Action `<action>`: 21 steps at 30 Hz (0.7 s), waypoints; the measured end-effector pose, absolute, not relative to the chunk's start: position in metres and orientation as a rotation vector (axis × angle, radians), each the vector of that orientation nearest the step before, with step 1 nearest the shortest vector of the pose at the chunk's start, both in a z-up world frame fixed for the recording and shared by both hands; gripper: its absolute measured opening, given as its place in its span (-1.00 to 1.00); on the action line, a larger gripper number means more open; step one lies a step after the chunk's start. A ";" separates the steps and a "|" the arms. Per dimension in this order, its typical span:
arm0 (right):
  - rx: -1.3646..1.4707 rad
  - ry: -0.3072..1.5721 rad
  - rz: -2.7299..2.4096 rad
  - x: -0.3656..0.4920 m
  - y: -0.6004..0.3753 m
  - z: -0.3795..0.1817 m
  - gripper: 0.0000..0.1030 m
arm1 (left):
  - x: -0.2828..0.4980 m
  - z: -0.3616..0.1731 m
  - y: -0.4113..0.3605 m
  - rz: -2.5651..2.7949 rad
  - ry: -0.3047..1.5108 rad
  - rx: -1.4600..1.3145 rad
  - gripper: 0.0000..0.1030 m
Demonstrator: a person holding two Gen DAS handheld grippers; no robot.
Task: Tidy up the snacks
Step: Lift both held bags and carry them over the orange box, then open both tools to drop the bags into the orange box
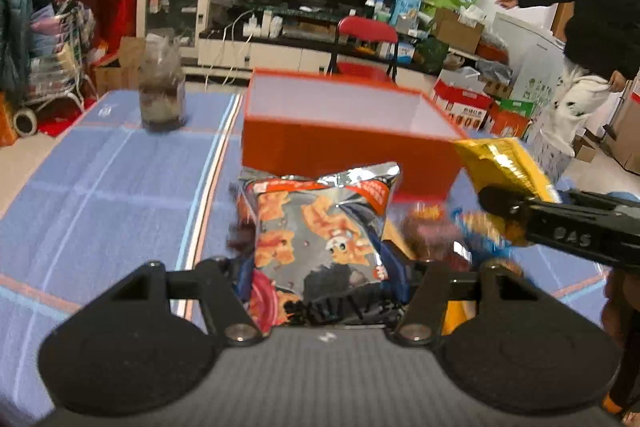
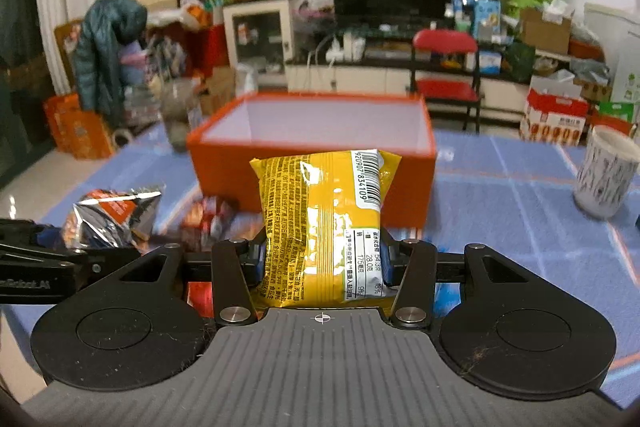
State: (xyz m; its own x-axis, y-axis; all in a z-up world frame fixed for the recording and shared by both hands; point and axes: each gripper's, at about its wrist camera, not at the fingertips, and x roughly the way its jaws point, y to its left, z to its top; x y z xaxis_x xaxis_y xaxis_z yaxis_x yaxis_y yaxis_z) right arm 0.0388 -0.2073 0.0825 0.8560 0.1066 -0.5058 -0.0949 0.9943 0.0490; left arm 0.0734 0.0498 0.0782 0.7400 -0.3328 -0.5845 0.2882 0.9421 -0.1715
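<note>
Silver snack bag (image 1: 320,227) sits upright between the left gripper (image 1: 320,267) fingers, pinched at its lower half, jaws part-closed on it. Yellow snack bag (image 2: 324,227) likewise clamped in the right gripper (image 2: 322,267), jaws narrower, pack standing up w/ barcode side facing the camera. Both bags are off the blue checked tablecloth (image 1: 100,187), held in front of the orange box (image 2: 312,155), which is open-topped; what shows of its inside looks empty.

Progress, as I judge it: early. Nothing visibly packed yet; two bags in hand, still short of the box rim. A few more small packets (image 2: 208,219) lie blurred on the cloth btwn the grippers, so more trips left after these two.

View differences: the left wrist view shows a glass jar (image 1: 162,95) on the cloth left of the box, plus a person (image 1: 592,27) standing far right w/ arm out. The right wrist view shows a patterned white cup (image 2: 604,179) on the cloth at right, not seen from the left, and only the person's sleeve.
</note>
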 end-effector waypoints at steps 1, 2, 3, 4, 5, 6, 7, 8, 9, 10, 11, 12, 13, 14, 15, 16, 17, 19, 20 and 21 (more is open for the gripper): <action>0.024 0.516 0.097 0.045 -0.211 0.090 -0.36 | 0.085 0.085 0.046 -0.338 0.640 -0.062 0.15; 0.023 0.506 0.088 0.055 -0.215 0.098 -0.36 | 0.096 0.091 0.043 -0.336 0.628 -0.053 0.15; 0.020 0.503 0.085 0.067 -0.218 0.104 -0.36 | 0.111 0.097 0.039 -0.330 0.617 -0.045 0.15; 0.016 0.504 0.082 0.083 -0.221 0.109 -0.36 | 0.126 0.101 0.036 -0.321 0.612 -0.044 0.15; 0.019 0.512 0.079 0.100 -0.224 0.112 -0.36 | 0.143 0.105 0.032 -0.313 0.610 -0.052 0.15; 0.026 0.527 0.076 0.118 -0.227 0.114 -0.36 | 0.161 0.107 0.028 -0.316 0.614 -0.060 0.15; 0.034 0.544 0.072 0.137 -0.230 0.114 -0.36 | 0.178 0.109 0.025 -0.311 0.617 -0.064 0.15; 0.042 0.560 0.067 0.155 -0.232 0.113 -0.36 | 0.196 0.109 0.020 -0.301 0.623 -0.058 0.15; 0.048 0.572 0.064 0.169 -0.233 0.112 -0.36 | 0.210 0.109 0.016 -0.297 0.629 -0.051 0.15; 0.051 0.583 0.059 0.184 -0.234 0.109 -0.36 | 0.223 0.108 0.013 -0.292 0.636 -0.053 0.15; 0.045 0.592 0.054 0.196 -0.234 0.107 -0.36 | 0.238 0.105 0.009 -0.288 0.651 -0.052 0.15; 0.038 0.597 0.050 0.207 -0.233 0.103 -0.36 | 0.249 0.101 0.007 -0.291 0.665 -0.049 0.15; 0.036 0.603 0.047 0.217 -0.233 0.099 -0.36 | 0.258 0.098 0.005 -0.286 0.676 -0.050 0.15; 0.039 0.609 0.045 0.226 -0.234 0.096 -0.36 | 0.268 0.093 0.003 -0.276 0.685 -0.046 0.15; 0.046 0.616 0.044 0.234 -0.234 0.093 -0.36 | 0.275 0.089 0.001 -0.275 0.694 -0.040 0.15; 0.051 0.622 0.043 0.241 -0.235 0.089 -0.36 | 0.281 0.084 0.000 -0.272 0.703 -0.040 0.15; 0.052 0.626 0.041 0.248 -0.235 0.086 -0.36 | 0.287 0.081 0.000 -0.264 0.709 -0.043 0.15; 0.039 0.633 0.038 0.257 -0.233 0.079 -0.36 | 0.297 0.075 0.001 -0.255 0.722 -0.048 0.16; 0.033 0.637 0.035 0.262 -0.233 0.076 -0.36 | 0.301 0.072 0.001 -0.256 0.732 -0.047 0.16; 0.031 0.642 0.033 0.265 -0.233 0.074 -0.36 | 0.308 0.070 -0.001 -0.261 0.748 -0.051 0.17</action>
State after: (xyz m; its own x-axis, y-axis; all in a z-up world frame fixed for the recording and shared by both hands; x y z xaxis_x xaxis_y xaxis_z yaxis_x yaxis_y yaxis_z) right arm 0.2653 -0.2328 0.0740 0.8004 0.0402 -0.5981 -0.0209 0.9990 0.0391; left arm 0.3078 -0.0009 0.0696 0.7022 -0.2526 -0.6657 0.2161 0.9665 -0.1387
